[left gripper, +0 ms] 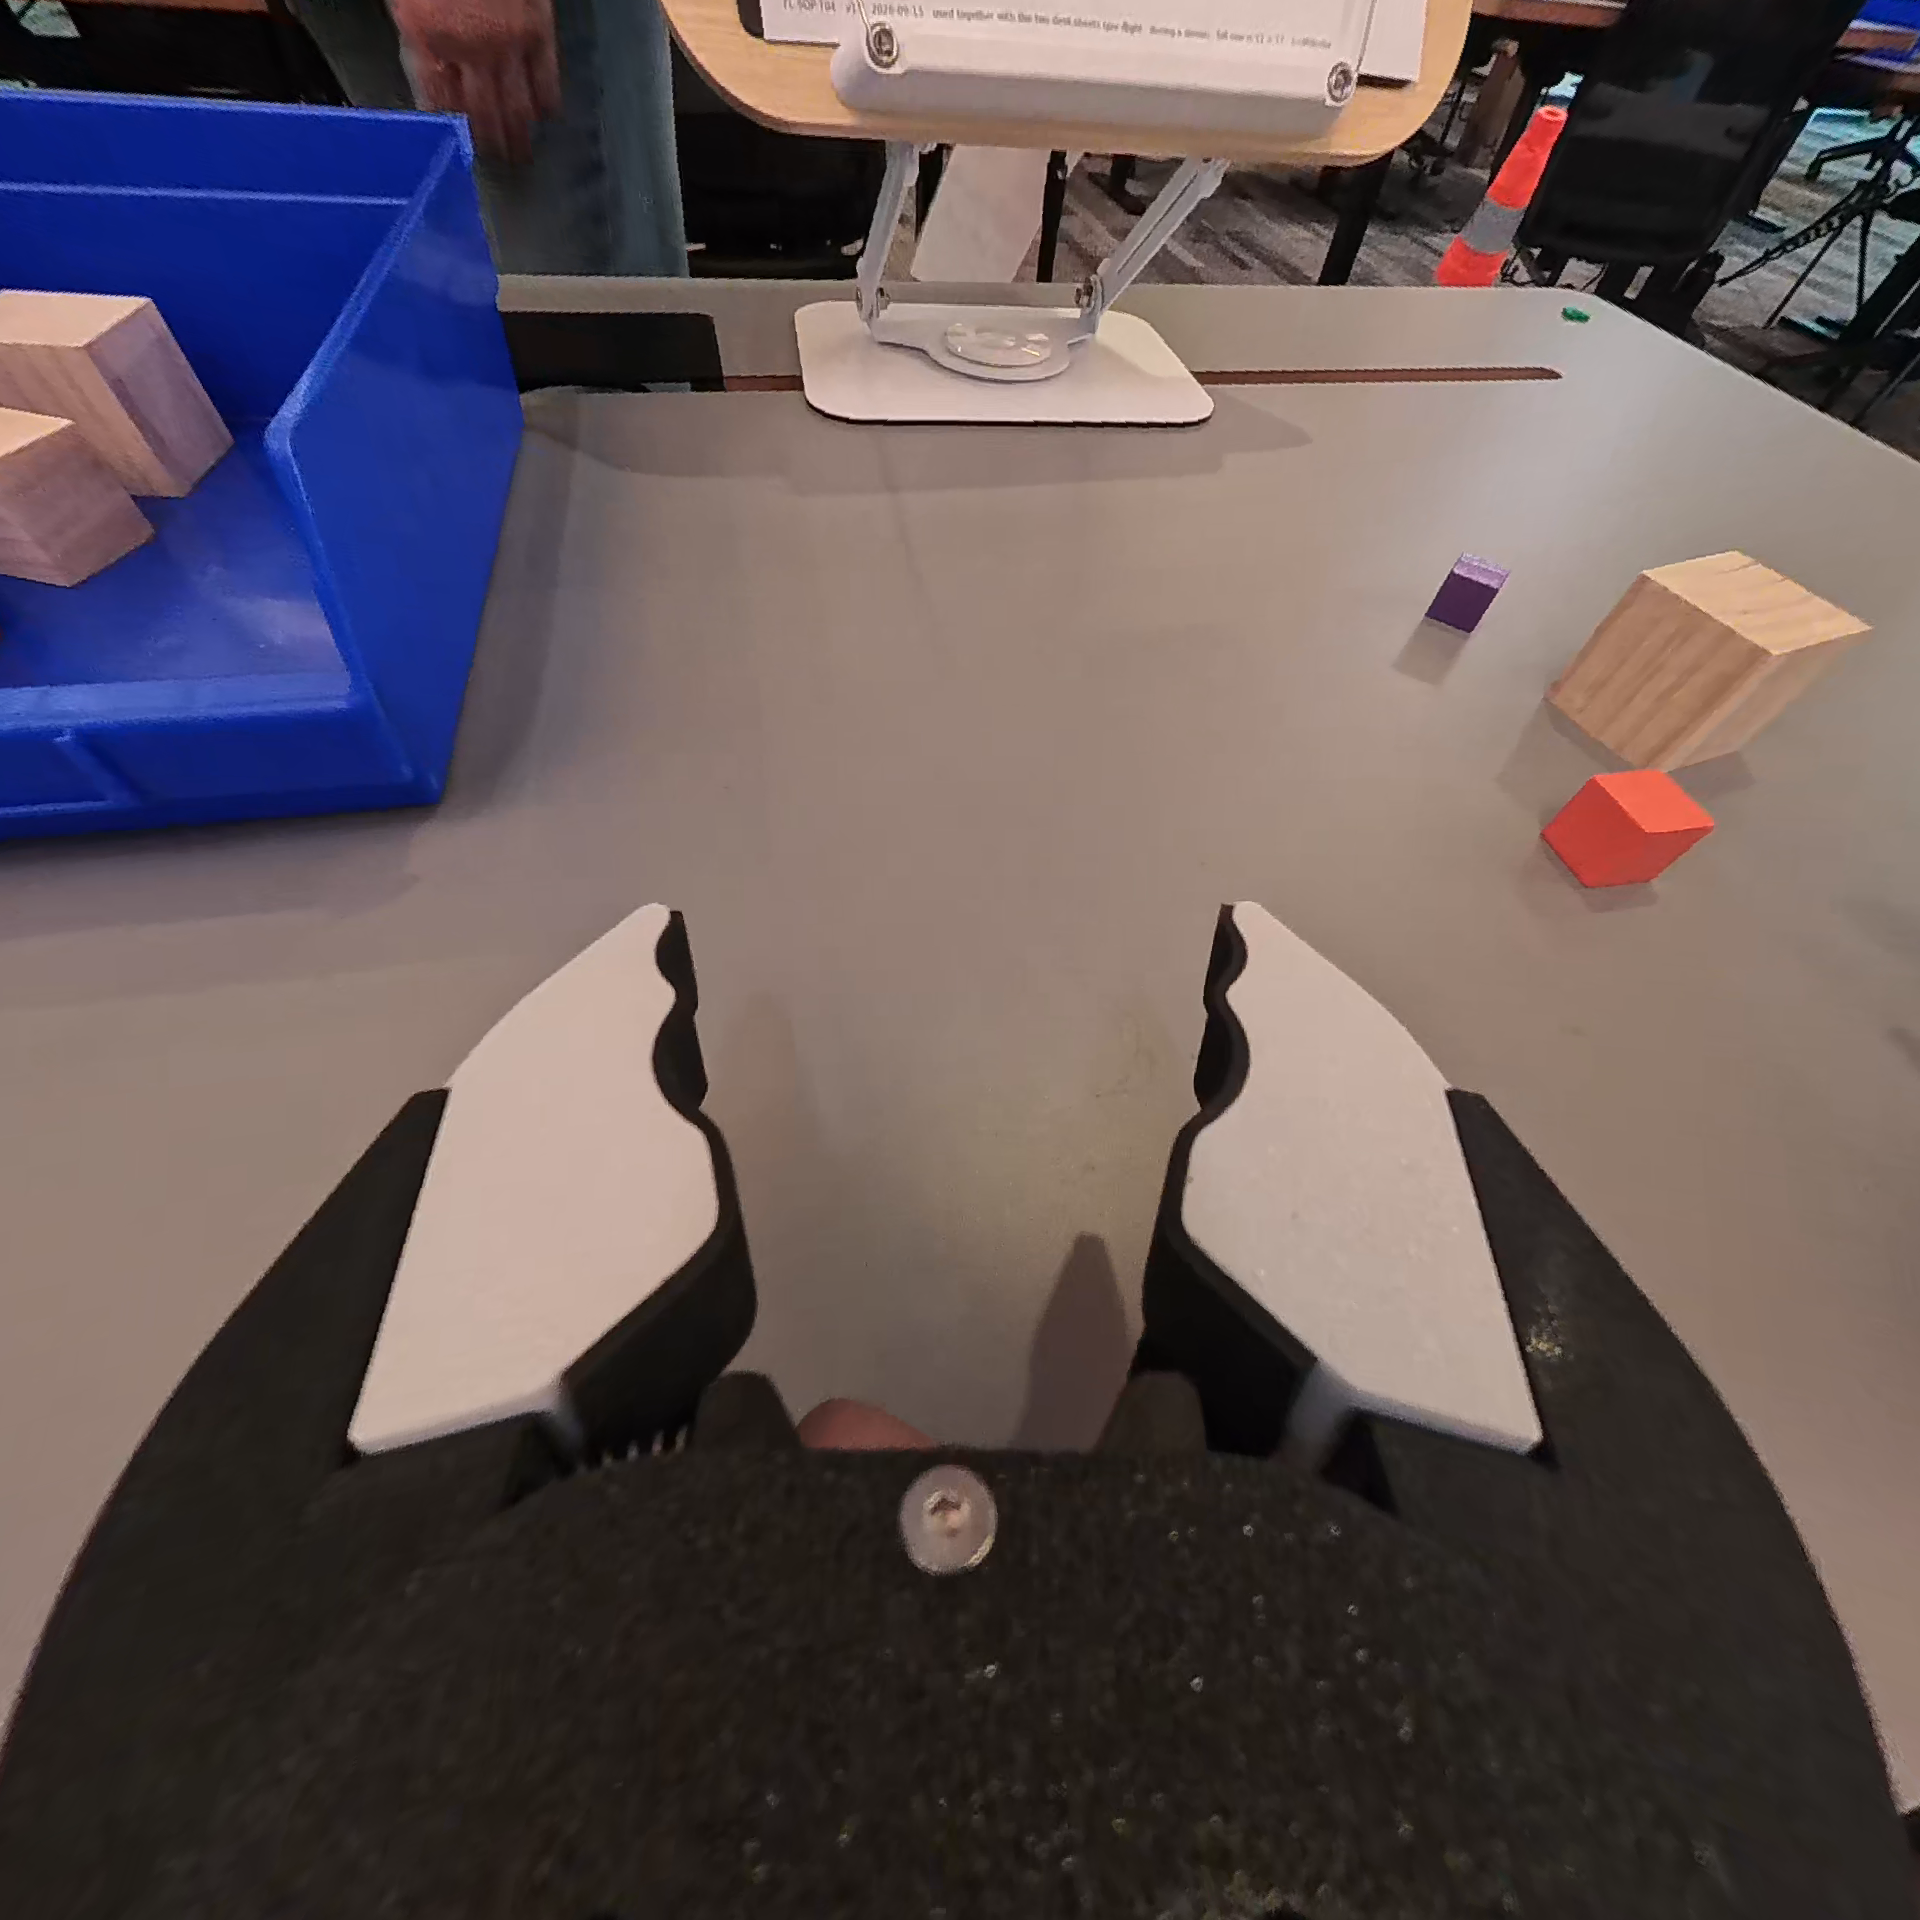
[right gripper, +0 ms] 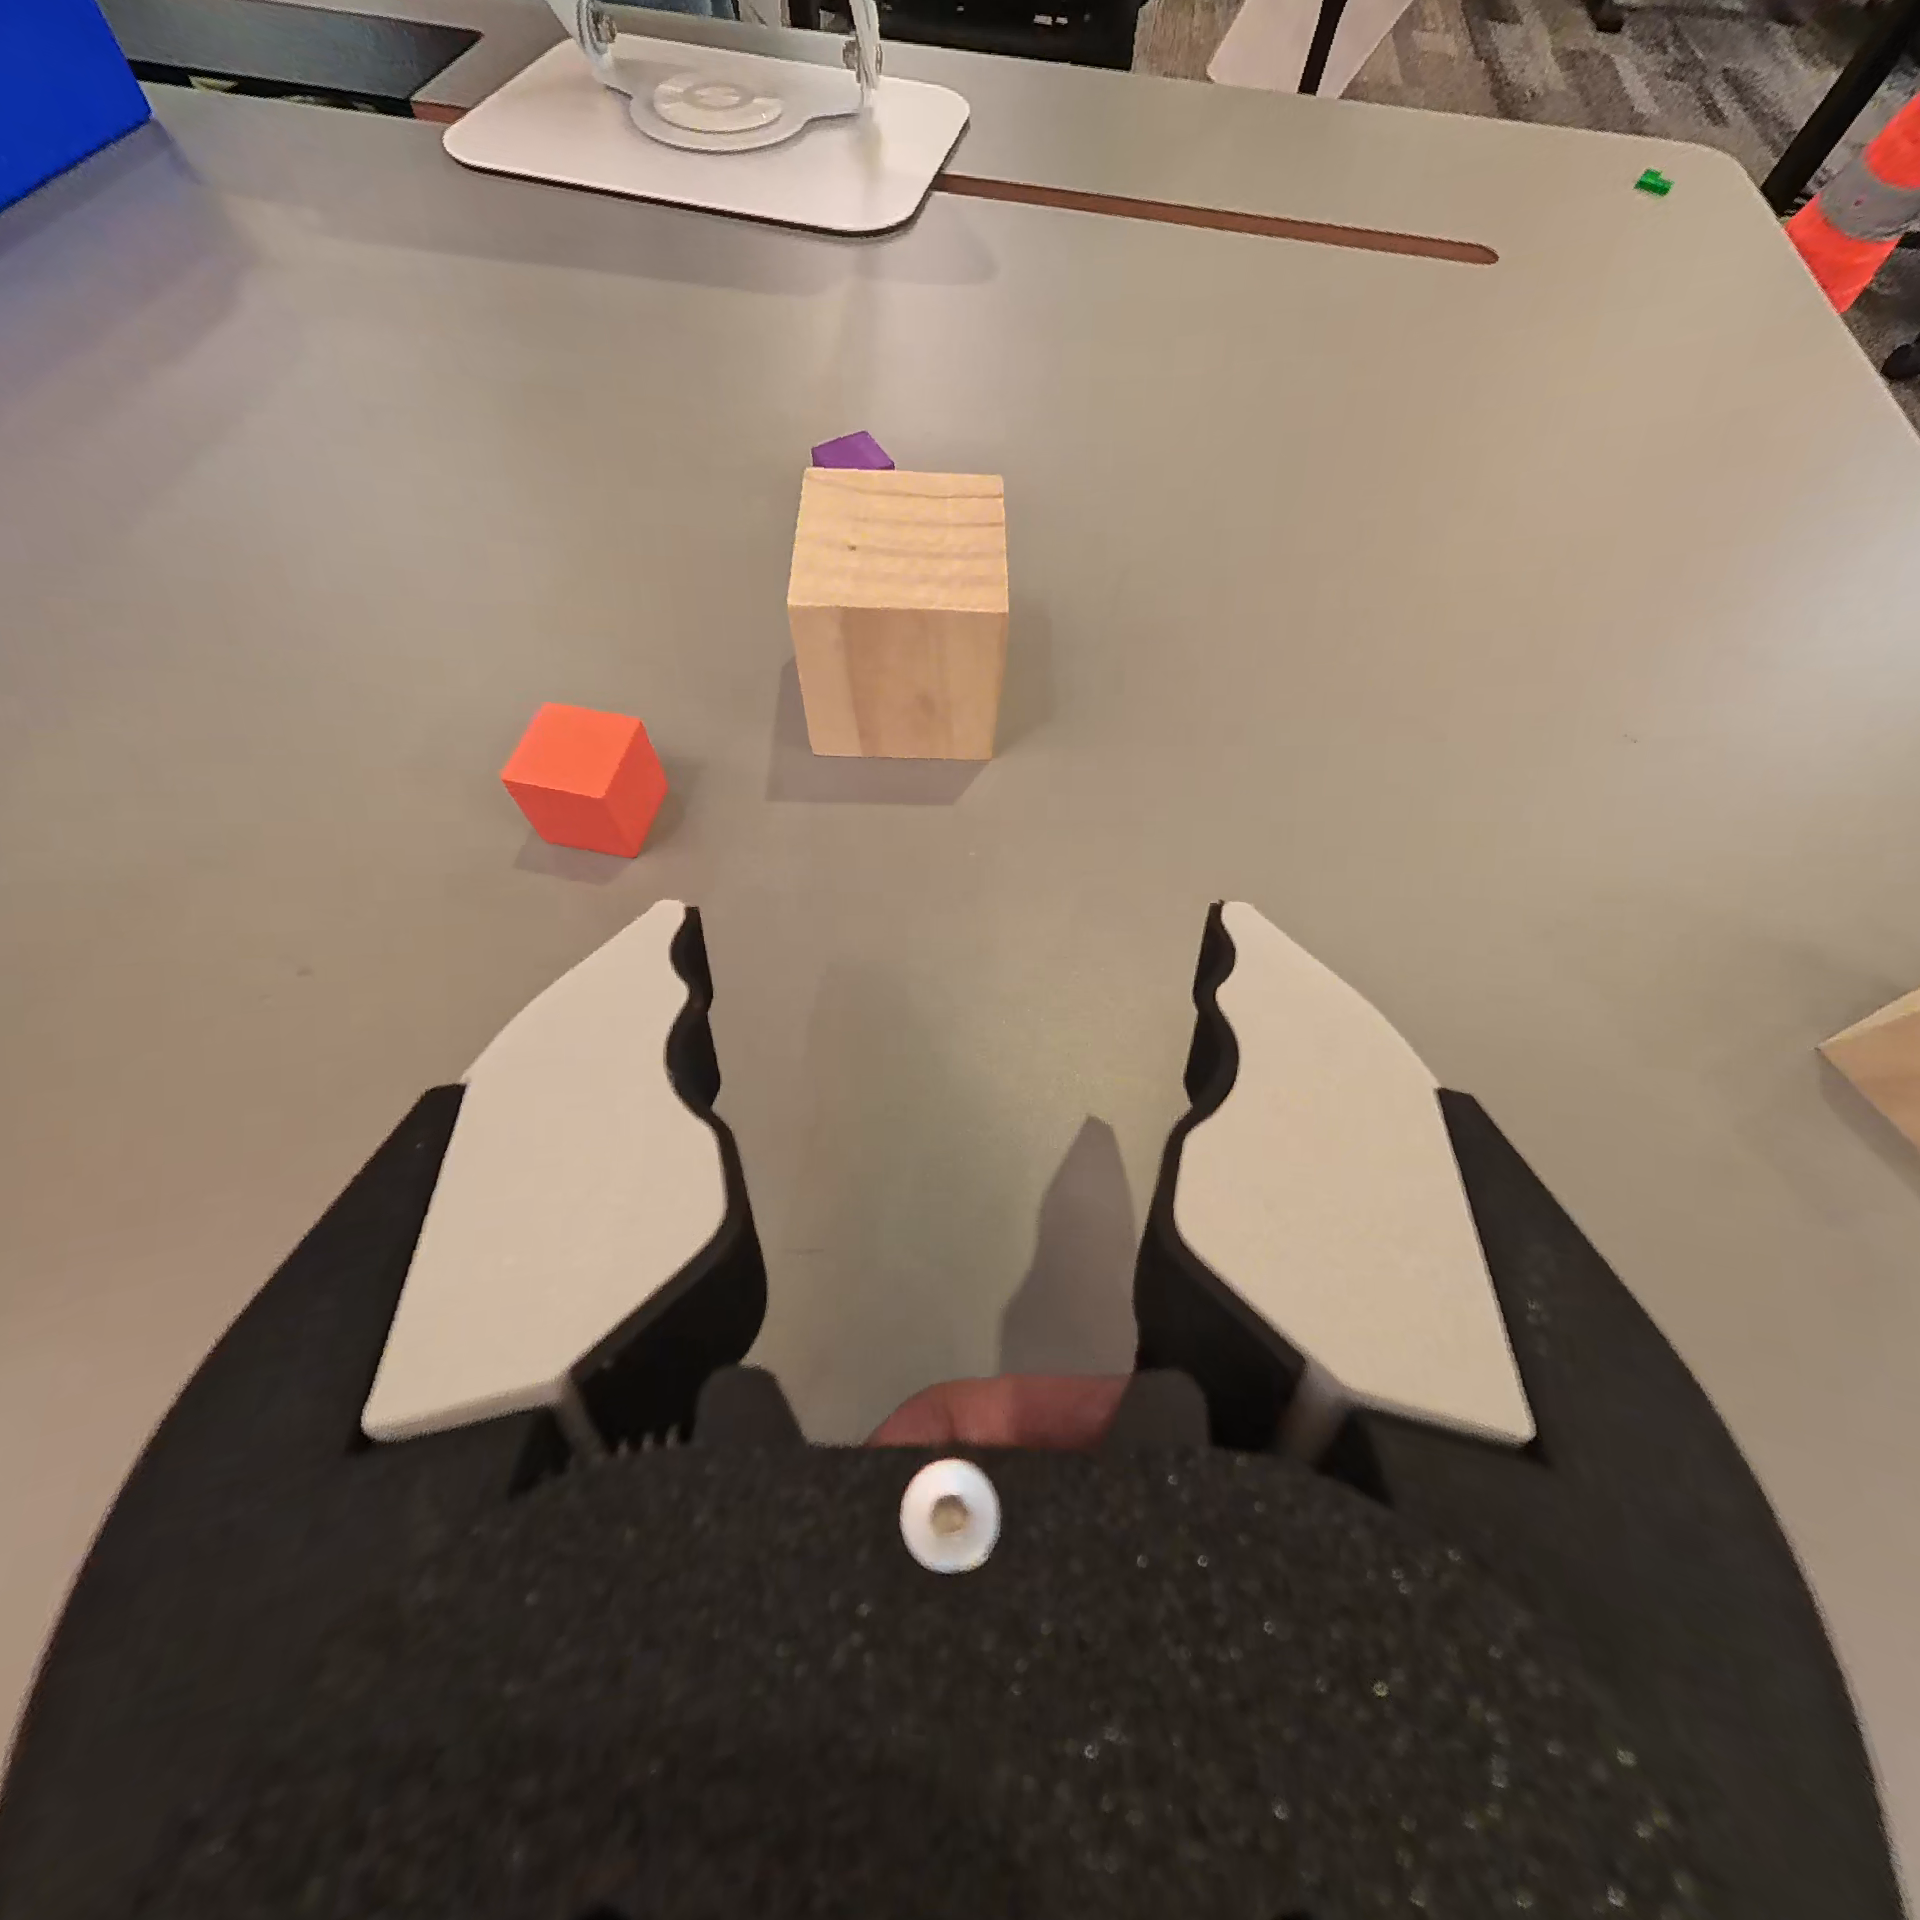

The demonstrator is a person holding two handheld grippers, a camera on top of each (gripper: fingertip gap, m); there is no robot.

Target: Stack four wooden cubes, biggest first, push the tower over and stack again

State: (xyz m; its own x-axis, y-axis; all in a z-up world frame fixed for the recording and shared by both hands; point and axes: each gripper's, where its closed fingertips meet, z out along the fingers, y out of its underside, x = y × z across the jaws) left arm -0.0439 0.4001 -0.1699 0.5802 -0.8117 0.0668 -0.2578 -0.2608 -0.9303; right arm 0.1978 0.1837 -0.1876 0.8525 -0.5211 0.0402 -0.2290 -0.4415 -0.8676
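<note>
A plain wooden cube (right gripper: 899, 613) stands on the grey table (right gripper: 1351, 623), straight ahead of my right gripper (right gripper: 951, 914), which is open and empty. A smaller orange cube (right gripper: 585, 779) lies to its left and a tiny purple cube (right gripper: 852, 452) just behind it. The corner of another wooden block (right gripper: 1881, 1070) shows at the right edge. In the left wrist view my left gripper (left gripper: 948, 914) is open and empty over bare table; the wooden cube (left gripper: 1704, 660), orange cube (left gripper: 1626, 826) and purple cube (left gripper: 1465, 592) lie to its far right.
A blue bin (left gripper: 395, 540) at the left holds two wooden cubes (left gripper: 94, 384). A white stand base (left gripper: 1003, 364) sits at the table's far edge, holding a wooden board with a sheet. A person stands behind the bin. An orange cone (left gripper: 1501, 208) stands on the floor. A small green piece (right gripper: 1652, 184) lies near the far right corner.
</note>
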